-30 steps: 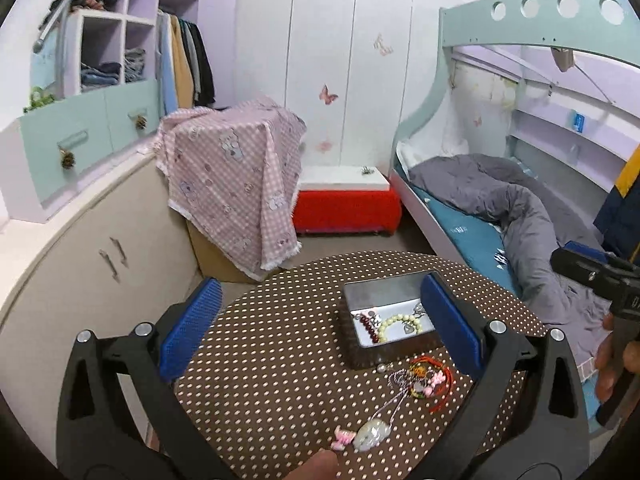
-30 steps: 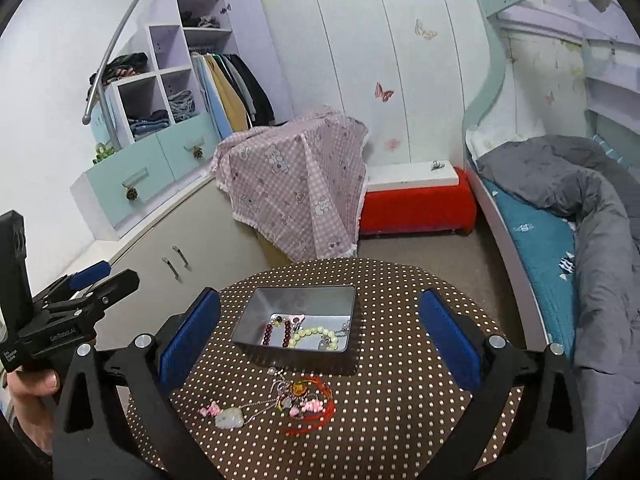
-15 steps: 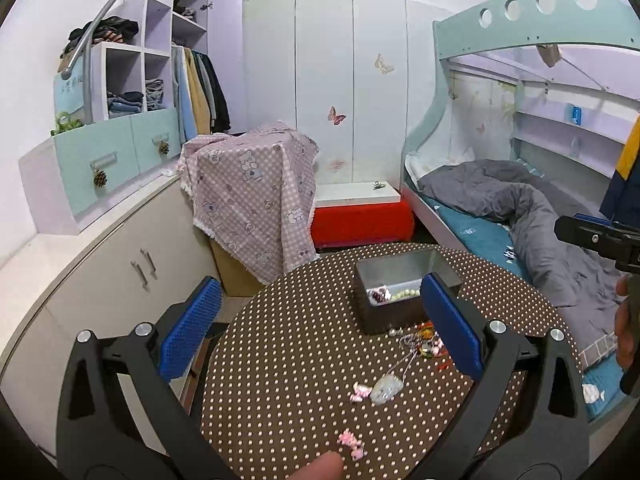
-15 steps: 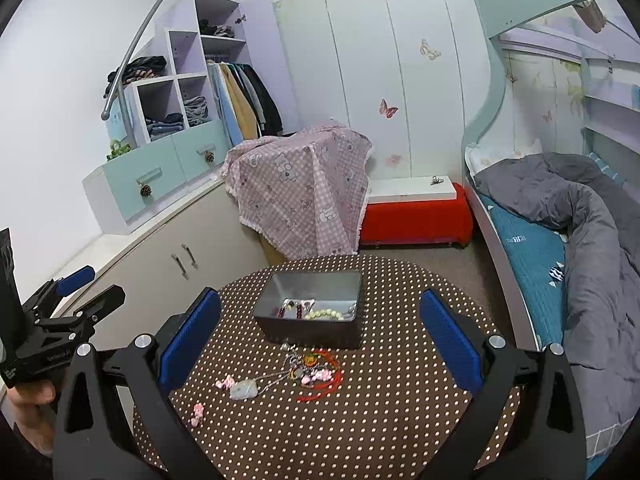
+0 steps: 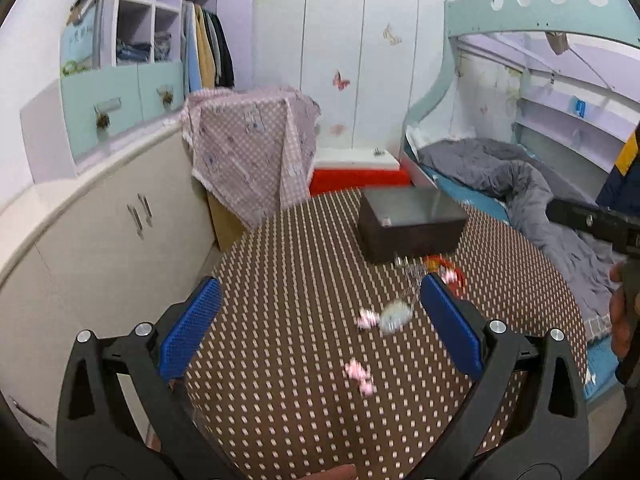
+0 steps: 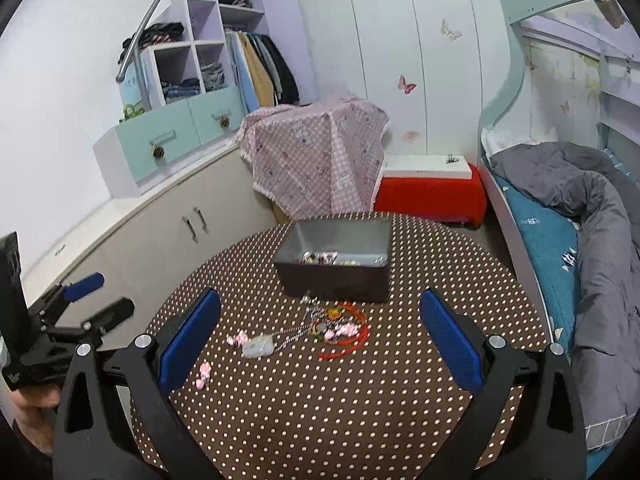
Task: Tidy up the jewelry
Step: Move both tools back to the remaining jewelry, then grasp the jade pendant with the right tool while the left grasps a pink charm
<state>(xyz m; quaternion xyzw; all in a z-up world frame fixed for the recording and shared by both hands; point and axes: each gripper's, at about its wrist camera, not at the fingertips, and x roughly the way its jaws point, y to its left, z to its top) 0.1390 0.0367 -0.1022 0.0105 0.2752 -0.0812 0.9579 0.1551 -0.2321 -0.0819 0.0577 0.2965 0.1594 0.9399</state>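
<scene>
A dark metal box stands toward the far side of the round dotted table; a few jewelry pieces show inside it. In front of it lies a tangle of red cord, beads and chain, then a pale stone pendant and small pink pieces. My left gripper hangs open over the table's near left. My right gripper is open above the loose jewelry. Neither holds anything.
A low cabinet runs along the left wall beside a pink checked cloth over a box. A red bench sits behind the table. A bed with a grey duvet fills the right side.
Both grippers have pulled back and lowered from above the box. The box's inside now shows at a shallow angle, and more table lies in front. Both stayed open.
</scene>
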